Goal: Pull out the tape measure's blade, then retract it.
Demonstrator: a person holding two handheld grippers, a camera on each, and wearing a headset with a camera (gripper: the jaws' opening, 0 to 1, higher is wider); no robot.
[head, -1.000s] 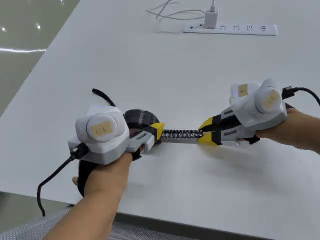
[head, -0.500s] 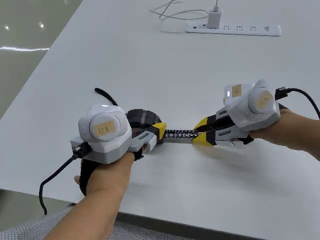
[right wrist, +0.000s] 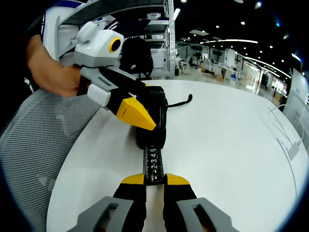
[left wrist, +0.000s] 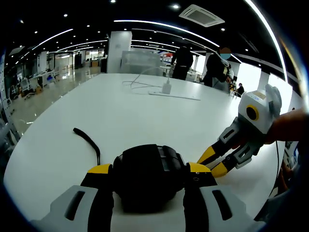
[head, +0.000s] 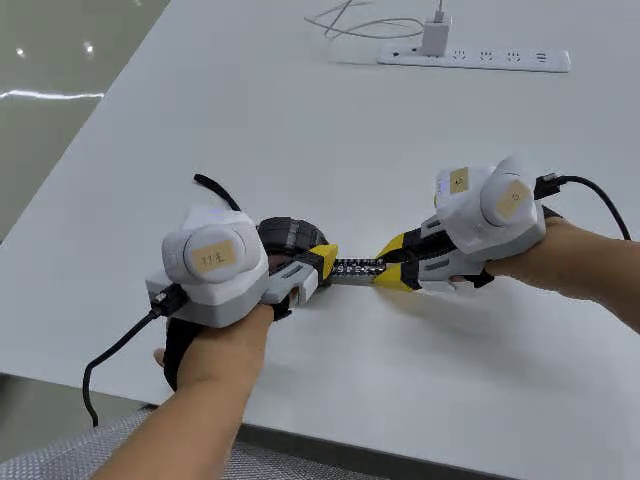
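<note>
Left hand-held gripper [head: 312,262] was clamped on the black tape measure [head: 285,235]. Its yellow-tipped jaws pressed against the two flat sides of the case, which stood on edge on the white desk [head: 300,120]. In the left gripper view the case sat squarely between those jaws, right at their tips. The right hand-held gripper [head: 388,264] faced it tip to tip and near it, with its jaws pressed together on the free end of the blade [head: 358,267]. A short length of blade was out, running straight from the mouth of the case to the right hand-held gripper's tips, just above the desk. In the right gripper view the numerals 2 to 5 could be read on the blade directly ahead of the closed jaws, with the case just beyond them. A black wrist strap [head: 215,190] lay on the desk on the far side of the case from the right hand-held gripper, curving away past the left one. Well beyond both hand-held grippers, near the far edge of the desk, lay a white power strip [head: 475,58] with a white charger [head: 436,38] plugged into it.
</note>
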